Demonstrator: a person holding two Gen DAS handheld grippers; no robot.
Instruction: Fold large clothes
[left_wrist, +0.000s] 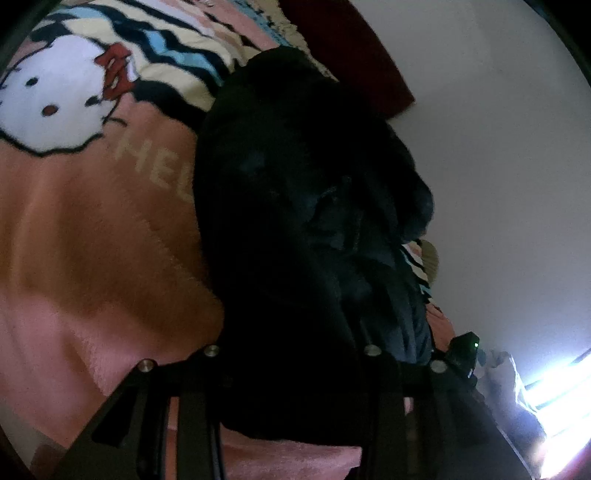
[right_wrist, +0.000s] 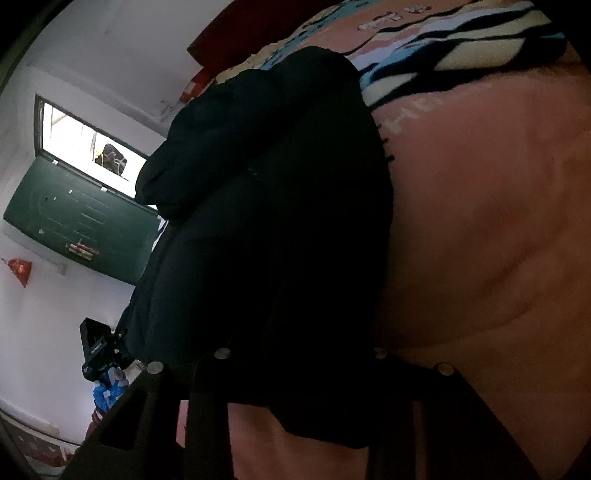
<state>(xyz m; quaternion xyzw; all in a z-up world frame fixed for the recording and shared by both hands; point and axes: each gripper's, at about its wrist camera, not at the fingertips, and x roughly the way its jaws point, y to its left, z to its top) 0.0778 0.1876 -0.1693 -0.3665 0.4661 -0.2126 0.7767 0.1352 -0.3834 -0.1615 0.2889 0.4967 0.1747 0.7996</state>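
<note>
Nearest the lens in both wrist views we find the black garment (left_wrist: 295, 206), its hem lying between each set of jaws. On the left gripper (left_wrist: 291, 413), the dark cloth fills the gap between the two finger rails, and we judge the jaws clamped on the garment's near edge, though the dark cloth hides the pads. On the right gripper (right_wrist: 299, 417), the picture is the same: fabric bunches between the rails, and we read it as clamped on the garment (right_wrist: 266, 221) too. With both grippers on the near hem, the grip suits lifting that edge and carrying it over the rest as a fold; we offer this as a judgement.

Ahead of the jaws the garment runs away in a long, bulky strip along the edge of the bed. It rests on a pink blanket (left_wrist: 92, 258); flat support keeps the fold lines straight.

Beyond the left jaws, to their left, the left view alone shows a cartoon cat face (left_wrist: 55, 96) and pale lettering printed on the blanket. To the right of those jaws it shows the other gripper's body (left_wrist: 463, 354) and a bright light low down.

Only the right view shows the green door (right_wrist: 74, 221), a lit opening above it, and a dark red headboard (right_wrist: 236, 26) farthest off.
</note>
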